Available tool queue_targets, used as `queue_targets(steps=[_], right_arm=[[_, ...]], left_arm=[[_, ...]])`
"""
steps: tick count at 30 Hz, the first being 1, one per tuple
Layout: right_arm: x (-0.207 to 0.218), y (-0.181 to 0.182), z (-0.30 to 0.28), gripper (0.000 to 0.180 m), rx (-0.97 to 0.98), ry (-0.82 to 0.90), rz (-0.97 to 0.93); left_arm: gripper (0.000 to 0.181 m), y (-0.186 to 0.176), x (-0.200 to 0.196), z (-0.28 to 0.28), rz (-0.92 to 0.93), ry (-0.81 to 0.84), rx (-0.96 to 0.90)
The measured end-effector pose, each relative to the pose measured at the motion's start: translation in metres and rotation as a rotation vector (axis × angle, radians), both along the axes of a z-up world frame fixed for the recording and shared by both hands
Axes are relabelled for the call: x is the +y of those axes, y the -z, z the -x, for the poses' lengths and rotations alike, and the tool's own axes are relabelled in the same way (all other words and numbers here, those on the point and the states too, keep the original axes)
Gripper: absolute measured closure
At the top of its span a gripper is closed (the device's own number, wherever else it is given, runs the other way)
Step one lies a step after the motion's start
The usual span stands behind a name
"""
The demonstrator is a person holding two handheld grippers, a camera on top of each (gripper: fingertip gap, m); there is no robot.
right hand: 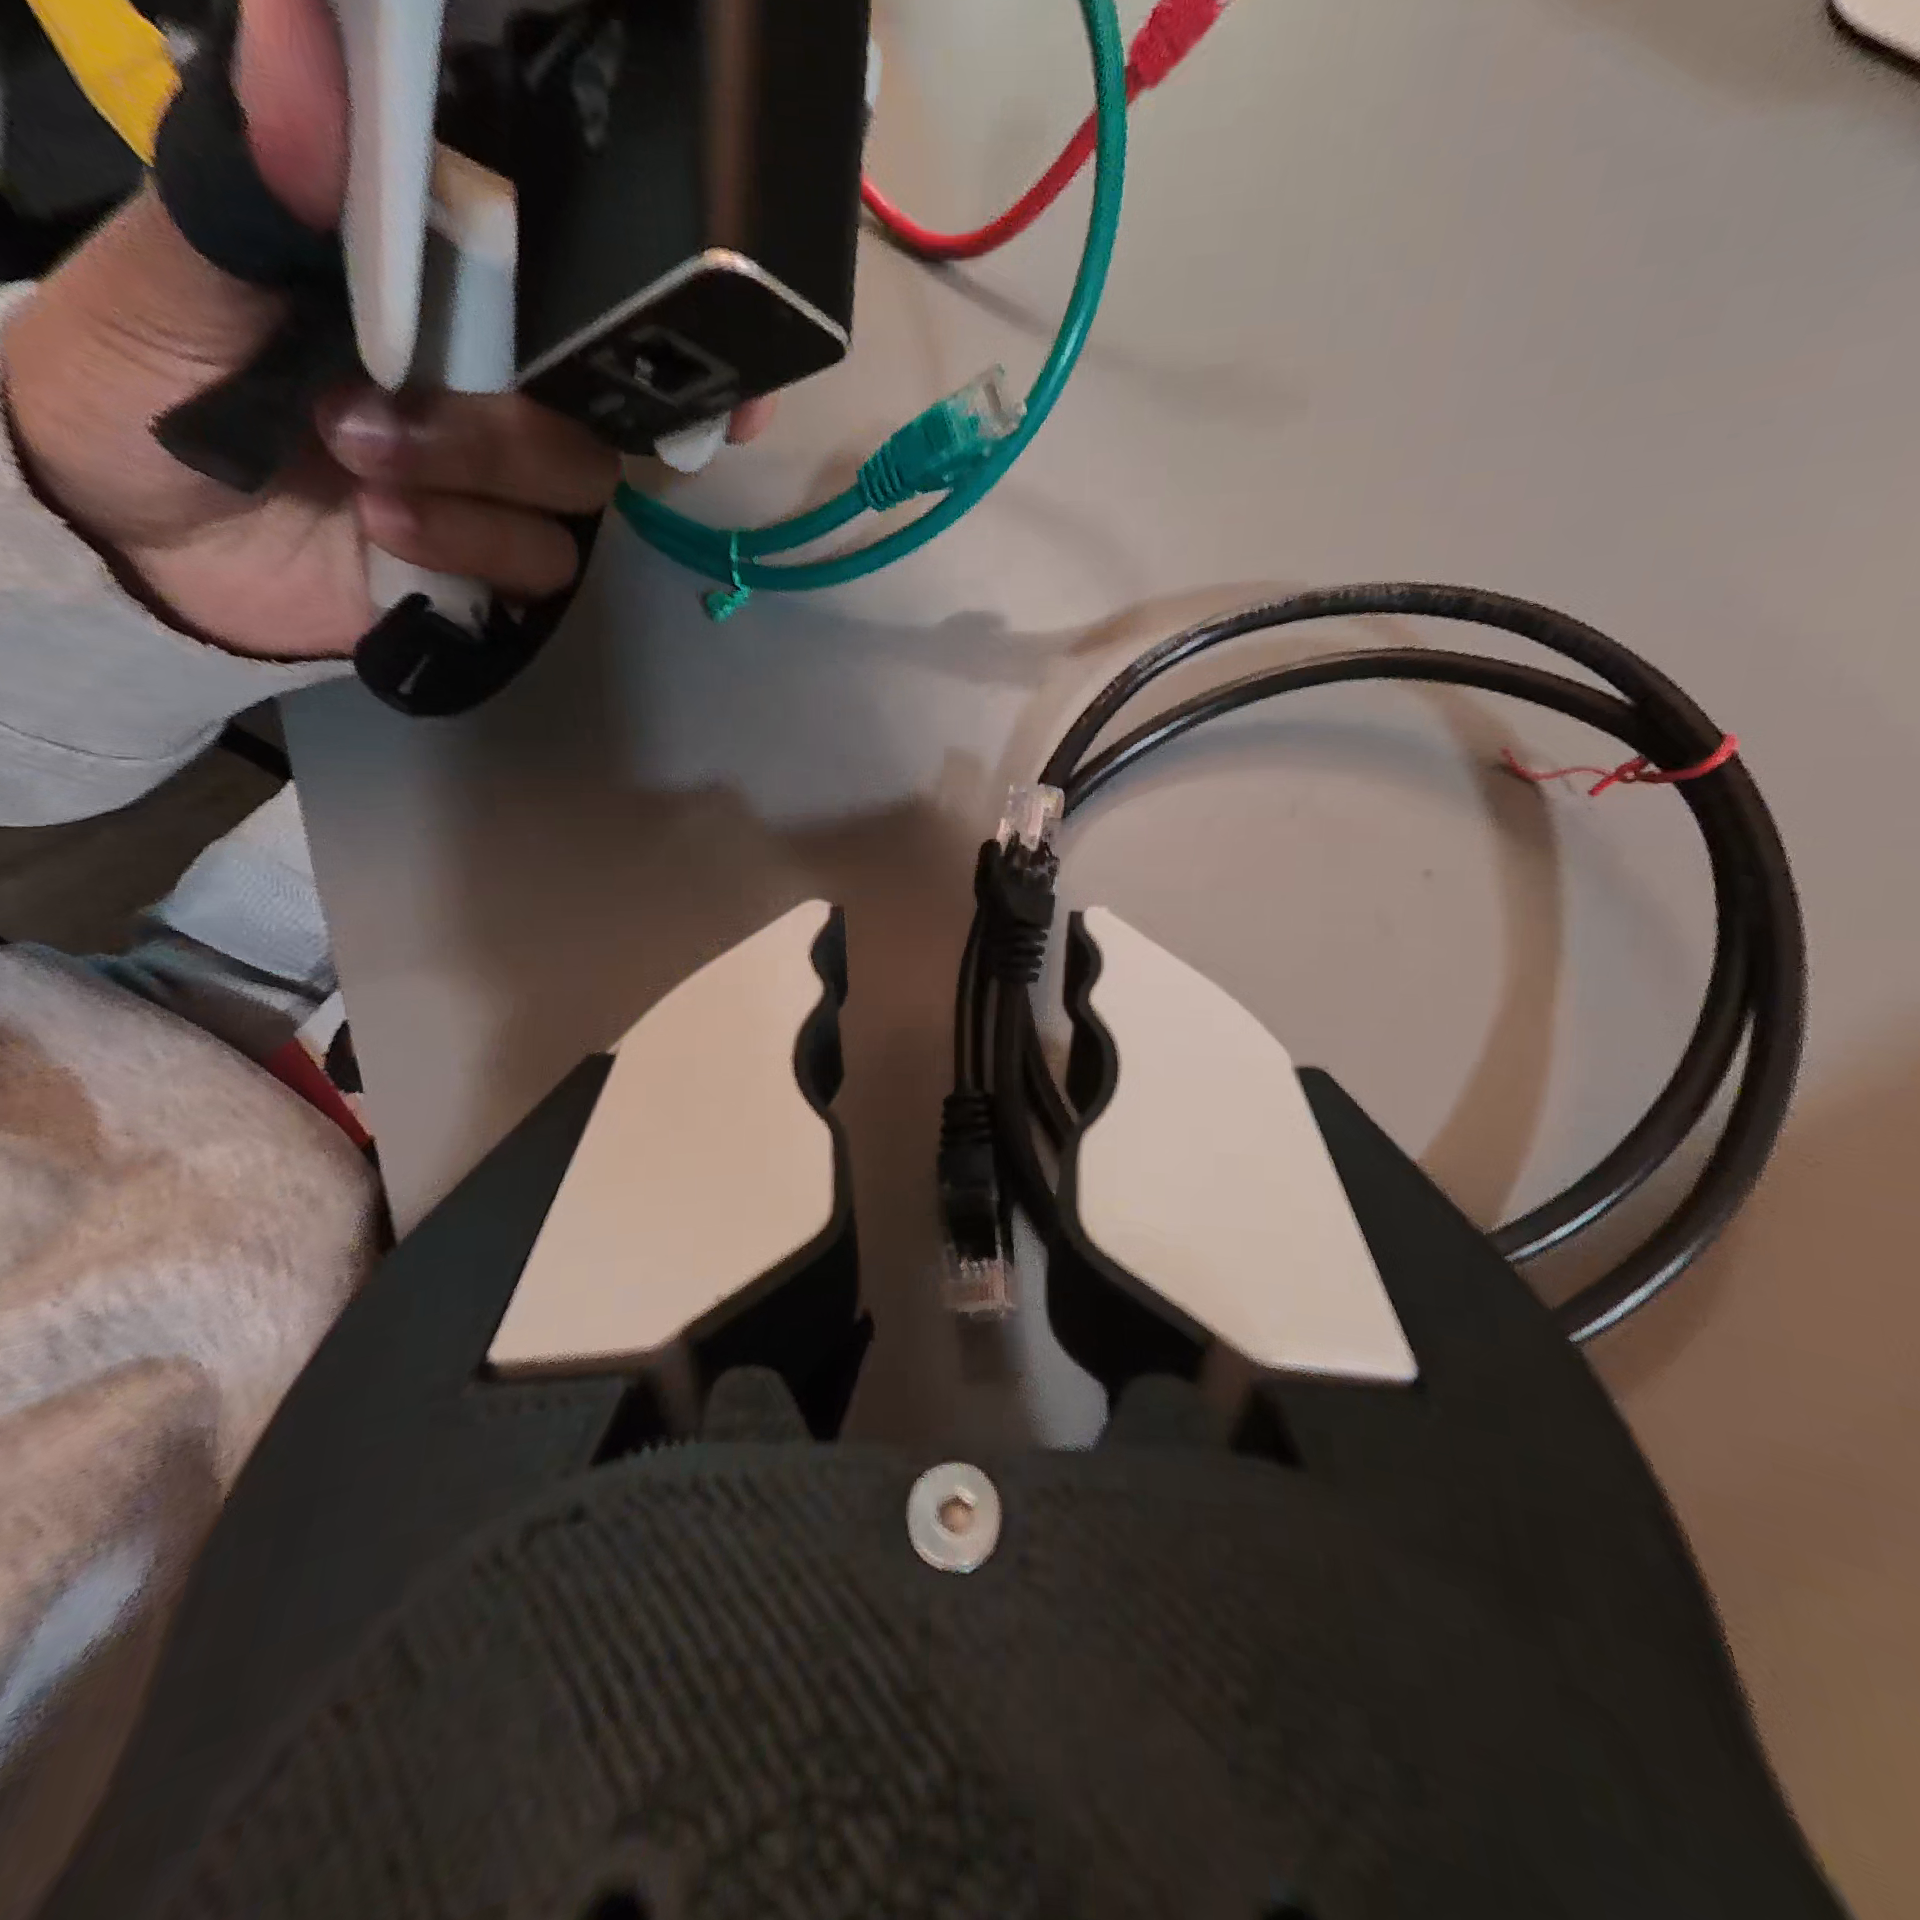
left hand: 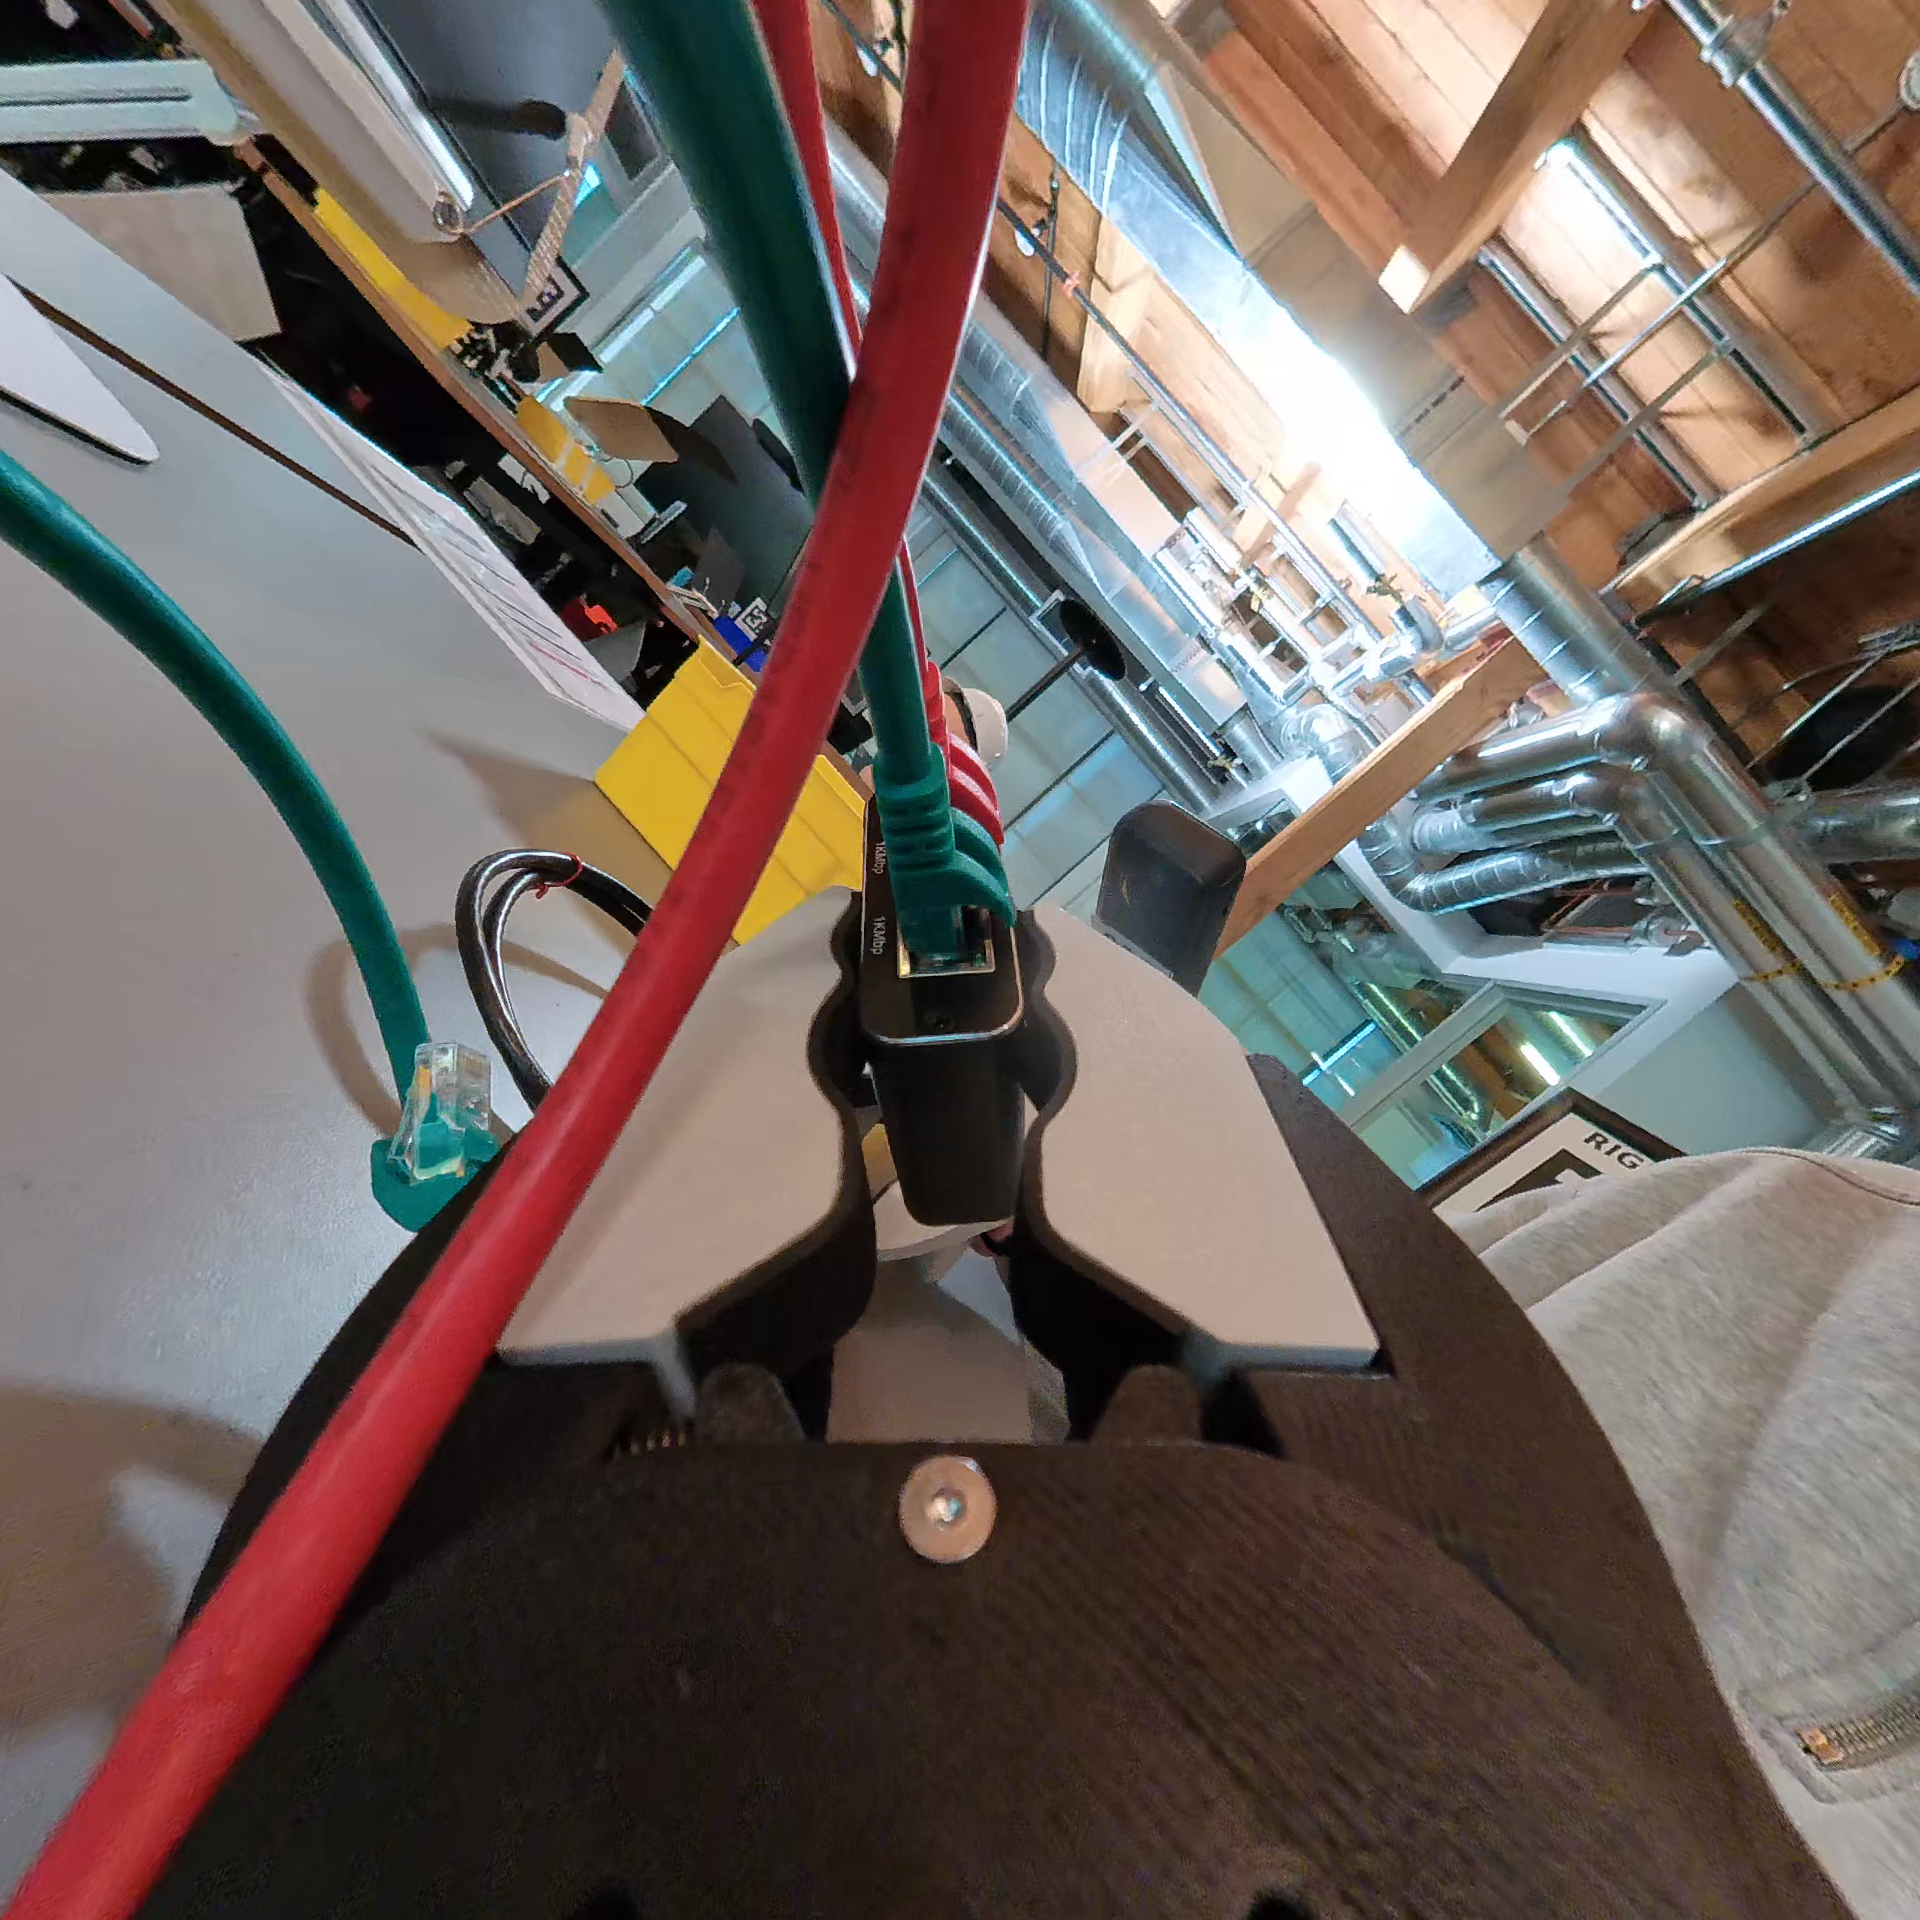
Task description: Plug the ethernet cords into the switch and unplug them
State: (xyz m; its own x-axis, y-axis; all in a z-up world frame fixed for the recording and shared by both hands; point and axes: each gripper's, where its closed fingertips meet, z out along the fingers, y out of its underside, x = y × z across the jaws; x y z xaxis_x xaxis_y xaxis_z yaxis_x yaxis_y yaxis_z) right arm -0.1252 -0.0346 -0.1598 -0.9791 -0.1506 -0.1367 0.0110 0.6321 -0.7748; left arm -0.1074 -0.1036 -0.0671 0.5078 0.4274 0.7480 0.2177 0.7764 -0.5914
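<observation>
The black ethernet switch point(left hand: 940, 1049) is pinched between the fingers of the left tool point(left hand: 940, 1023) and held above the grey table point(left hand: 208, 727), with green ethernet cords point(left hand: 914, 831) plugged into it. The right tool point(right hand: 951, 935) is spread over the coiled black ethernet cord point(right hand: 1714, 935), whose plugs point(right hand: 1023, 816) lie between its fingers, untouched.

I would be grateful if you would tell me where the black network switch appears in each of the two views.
Left wrist view: the switch sits at centre, clamped between the left tool's fingers, with green and red cords plugged in.
Right wrist view: the switch is at upper left, held above the table by the other tool.
Shared landmark: the coiled black cord with its red tie.
</observation>
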Motion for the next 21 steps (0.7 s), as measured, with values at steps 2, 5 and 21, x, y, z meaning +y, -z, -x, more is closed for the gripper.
queue_targets(steps=[2,5,21], right_arm=[[0.002,0.010,0.005,0.138,0.040,0.017,-0.055],[0.005,0.023,0.011,0.141,0.090,0.035,-0.120],[0.003,-0.059,0.013,0.174,0.141,0.029,0.169]], left_arm=[[0.156,0.001,0.001,0.000,0.000,0.005,-0.002],[0.156,0.001,0.002,0.001,-0.002,0.009,-0.003],[0.155,0.003,0.002,0.001,-0.022,0.010,-0.005]])
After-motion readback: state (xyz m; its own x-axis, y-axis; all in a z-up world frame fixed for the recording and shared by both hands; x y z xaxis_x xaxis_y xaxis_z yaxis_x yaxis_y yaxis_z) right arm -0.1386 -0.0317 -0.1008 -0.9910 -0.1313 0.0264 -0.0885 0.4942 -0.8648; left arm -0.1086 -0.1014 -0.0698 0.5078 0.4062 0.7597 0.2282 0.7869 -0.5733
